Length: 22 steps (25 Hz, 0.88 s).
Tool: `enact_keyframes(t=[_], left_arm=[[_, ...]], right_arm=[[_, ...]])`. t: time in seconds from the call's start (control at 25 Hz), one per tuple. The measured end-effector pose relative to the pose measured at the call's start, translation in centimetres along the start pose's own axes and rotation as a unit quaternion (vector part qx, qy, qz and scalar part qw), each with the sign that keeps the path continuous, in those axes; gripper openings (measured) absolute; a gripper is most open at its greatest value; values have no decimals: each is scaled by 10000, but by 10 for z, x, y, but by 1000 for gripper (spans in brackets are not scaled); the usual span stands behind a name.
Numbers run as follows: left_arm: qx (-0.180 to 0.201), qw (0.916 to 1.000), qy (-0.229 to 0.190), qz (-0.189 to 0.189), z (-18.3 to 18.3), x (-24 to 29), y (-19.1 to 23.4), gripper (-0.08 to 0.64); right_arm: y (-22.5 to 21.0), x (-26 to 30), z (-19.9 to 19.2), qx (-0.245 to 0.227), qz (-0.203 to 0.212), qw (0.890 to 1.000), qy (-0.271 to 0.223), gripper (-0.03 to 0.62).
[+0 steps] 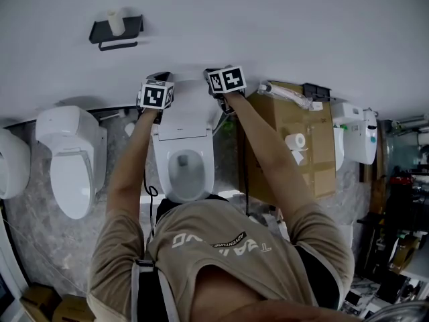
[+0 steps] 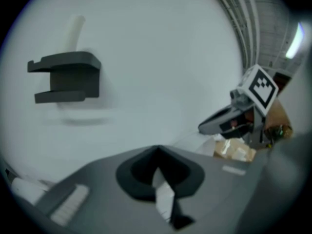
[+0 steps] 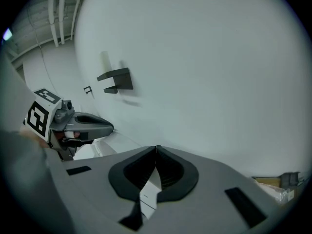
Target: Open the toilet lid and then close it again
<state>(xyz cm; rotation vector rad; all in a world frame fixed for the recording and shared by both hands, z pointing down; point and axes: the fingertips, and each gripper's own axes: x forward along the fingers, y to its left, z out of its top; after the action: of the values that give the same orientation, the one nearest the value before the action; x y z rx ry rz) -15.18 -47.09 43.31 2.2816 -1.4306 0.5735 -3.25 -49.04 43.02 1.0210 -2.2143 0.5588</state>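
Observation:
A white toilet (image 1: 186, 170) stands against the wall, right in front of the person. Its lid (image 1: 191, 116) is raised upright and the bowl is open to view. My left gripper (image 1: 155, 94) is at the lid's top left corner and my right gripper (image 1: 225, 80) at its top right corner. In the left gripper view the jaws (image 2: 157, 149) are shut tip to tip, with a strip of white lid (image 2: 164, 194) showing behind them. The right gripper view shows the same: jaws (image 3: 156, 147) shut, white lid (image 3: 148, 191) behind them. Each view shows the other gripper beside it.
A second toilet (image 1: 70, 170) stands to the left and another white fixture (image 1: 10, 163) at the far left. A black wall shelf (image 1: 115, 29) holds a roll. A tall cardboard box (image 1: 295, 139) and a white unit (image 1: 358, 133) stand to the right. Boxes (image 1: 47, 304) lie at the bottom left.

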Motion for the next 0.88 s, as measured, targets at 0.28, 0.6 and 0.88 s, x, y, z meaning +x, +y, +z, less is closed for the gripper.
enact_keyframes(t=[0.28, 0.6, 0.88], left_arm=[[123, 9998, 97, -81, -3, -7, -6, 5], [48, 9998, 155, -115, 2, -6, -4, 5], [186, 9994, 236, -200, 1, -2, -5, 5]], right_arm=[[-2, -8, 1, -35, -39, 9999, -94, 14], [-2, -5, -4, 25, 161, 9998, 100, 14], [-4, -2, -4, 309, 359, 9988, 98, 14]])
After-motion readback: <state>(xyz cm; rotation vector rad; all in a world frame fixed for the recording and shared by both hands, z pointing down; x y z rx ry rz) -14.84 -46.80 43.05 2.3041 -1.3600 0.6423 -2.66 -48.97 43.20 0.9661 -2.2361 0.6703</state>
